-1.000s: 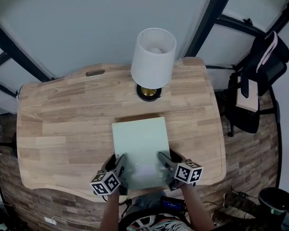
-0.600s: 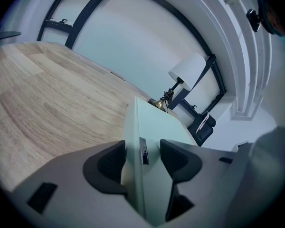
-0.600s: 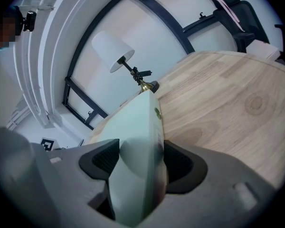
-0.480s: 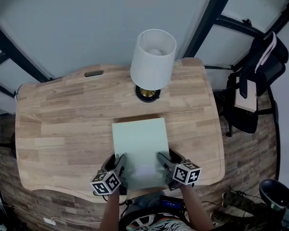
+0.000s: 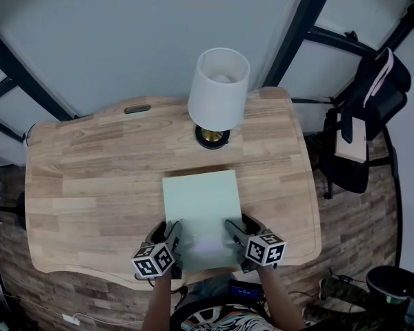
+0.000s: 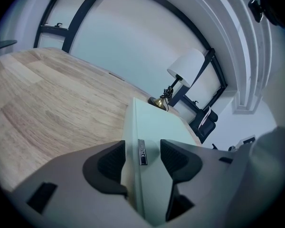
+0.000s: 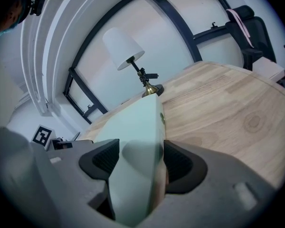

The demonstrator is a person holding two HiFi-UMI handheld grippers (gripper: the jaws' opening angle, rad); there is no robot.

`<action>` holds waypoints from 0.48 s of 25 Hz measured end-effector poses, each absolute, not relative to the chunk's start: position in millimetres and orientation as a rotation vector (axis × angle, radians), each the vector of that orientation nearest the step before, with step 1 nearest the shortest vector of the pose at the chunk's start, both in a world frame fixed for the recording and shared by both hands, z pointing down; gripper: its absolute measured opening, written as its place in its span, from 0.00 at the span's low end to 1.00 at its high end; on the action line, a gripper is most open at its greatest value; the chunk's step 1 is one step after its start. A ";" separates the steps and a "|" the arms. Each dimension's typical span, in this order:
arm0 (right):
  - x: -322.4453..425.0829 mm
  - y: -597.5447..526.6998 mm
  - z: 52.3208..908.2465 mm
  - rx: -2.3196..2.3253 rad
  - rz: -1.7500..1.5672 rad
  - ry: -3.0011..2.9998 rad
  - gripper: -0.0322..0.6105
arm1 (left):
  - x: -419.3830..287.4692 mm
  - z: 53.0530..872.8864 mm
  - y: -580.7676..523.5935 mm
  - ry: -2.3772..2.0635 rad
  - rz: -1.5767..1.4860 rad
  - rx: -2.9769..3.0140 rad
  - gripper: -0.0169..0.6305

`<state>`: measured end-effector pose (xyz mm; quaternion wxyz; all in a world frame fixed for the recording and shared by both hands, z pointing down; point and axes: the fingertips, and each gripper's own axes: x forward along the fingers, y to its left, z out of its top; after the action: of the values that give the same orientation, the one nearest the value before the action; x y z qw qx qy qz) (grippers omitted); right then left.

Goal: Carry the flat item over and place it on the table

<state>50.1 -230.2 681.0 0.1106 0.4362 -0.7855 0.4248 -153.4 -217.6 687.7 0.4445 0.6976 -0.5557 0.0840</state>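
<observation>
left gripper (image 5: 171, 234), lower middle of the head view: jaws pinch the near-left corner of a pale green, thin, flat rectangular panel (image 5: 200, 205). its own view shows both dark ribbed pads on the panel (image 6: 152, 122), one on each face, with a small slot in the panel's edge between them. right gripper (image 5: 233, 229) mirrors it, jaws clamped on the near-right corner, with the panel (image 7: 135, 122) wedged between the pads.

panel lies over the lower centre of the light wooden table (image 5: 90, 185), long side running up the frame. a dark strip of shadow shows along its far edge. looks held just off the wood, but contact cannot be confirmed.

beyond the far edge, upper centre: lamp with white drum shade (image 5: 219, 88) on a round brass base (image 5: 212, 135), near the panel but apart. black office chair (image 5: 372, 95) at the right edge, well clear.

risks, as judged:
- both grips sit on the near end only, so the far end is unsupported. opening before it rests on the wood would drop it flat.
- opening one gripper ahead of the other would twist the panel on the remaining corner.
- pushing further up the frame would run the far edge into the brass base and could rock the lamp.
- the near edge sits close to the table's lower rim. set down too far back, it overhangs and could tip off.
</observation>
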 end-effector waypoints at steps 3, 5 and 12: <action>54.7 -233.7 672.6 1.322 1.183 -2.313 0.49 | -157.1 682.9 -216.9 -1.394 0.204 1.736 0.38; 57.5 -237.1 666.4 1.343 1.100 -2.314 0.49 | -161.4 674.3 -218.1 -1.435 0.207 1.760 0.38; 62.8 -241.4 652.9 1.386 0.816 -2.254 0.46 | -168.2 644.1 -224.4 -1.508 0.212 1.876 0.19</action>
<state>62.8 -241.4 652.9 0.1855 0.4918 -0.7999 0.2895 -168.2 -224.4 644.1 0.3546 0.7259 -0.5835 0.0822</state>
